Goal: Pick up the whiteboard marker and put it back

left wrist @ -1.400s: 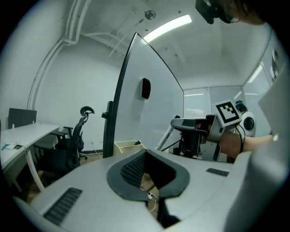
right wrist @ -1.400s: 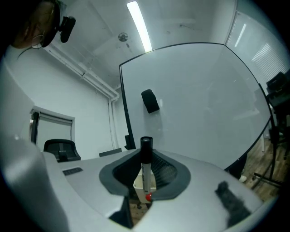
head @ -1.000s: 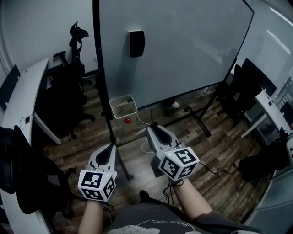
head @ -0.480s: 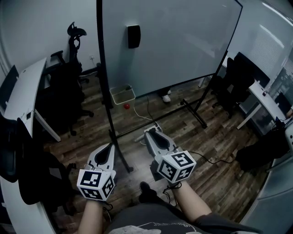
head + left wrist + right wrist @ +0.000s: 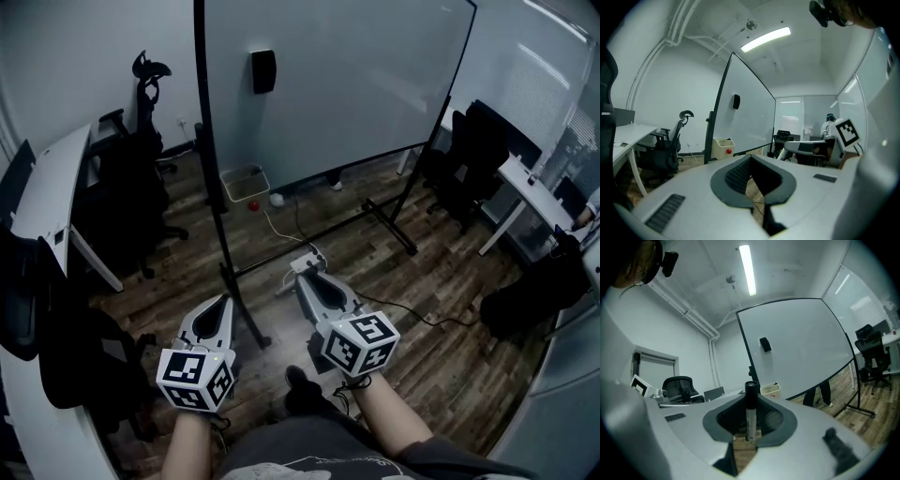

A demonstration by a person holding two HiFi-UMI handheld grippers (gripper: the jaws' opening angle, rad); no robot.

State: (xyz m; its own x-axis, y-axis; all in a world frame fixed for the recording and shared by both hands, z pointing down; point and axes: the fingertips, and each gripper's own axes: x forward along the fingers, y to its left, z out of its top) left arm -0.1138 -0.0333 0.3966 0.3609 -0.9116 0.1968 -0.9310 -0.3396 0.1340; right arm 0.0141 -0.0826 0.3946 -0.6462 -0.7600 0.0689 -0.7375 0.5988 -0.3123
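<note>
A: Since the whiteboard is the biggest thing in the room, where does everything else sit around it?

B: The whiteboard stands on a black floor frame on the wood floor. A white desk runs along the wall to the left of the board, and dark office chairs stand beyond its right post.

A: And the person's two grippers?

B: Both are held out low in front of the board, short of its frame. The left gripper is nearest the board's left post. Its jaw tips meet, and nothing lies between them. The right gripper faces the board's lower middle, and its jaws are clamped on the marker.

A: What smaller things are there?

B: A white bin sits on the floor at the foot of the board, just beside the left post. A black eraser sticks to the board's face, high up near that same post.

A: Where exactly is the marker?

B: The whiteboard marker stands upright between the right gripper's pads with its black cap up, well in front of the board. A red ball lies just beside the bin.
</note>
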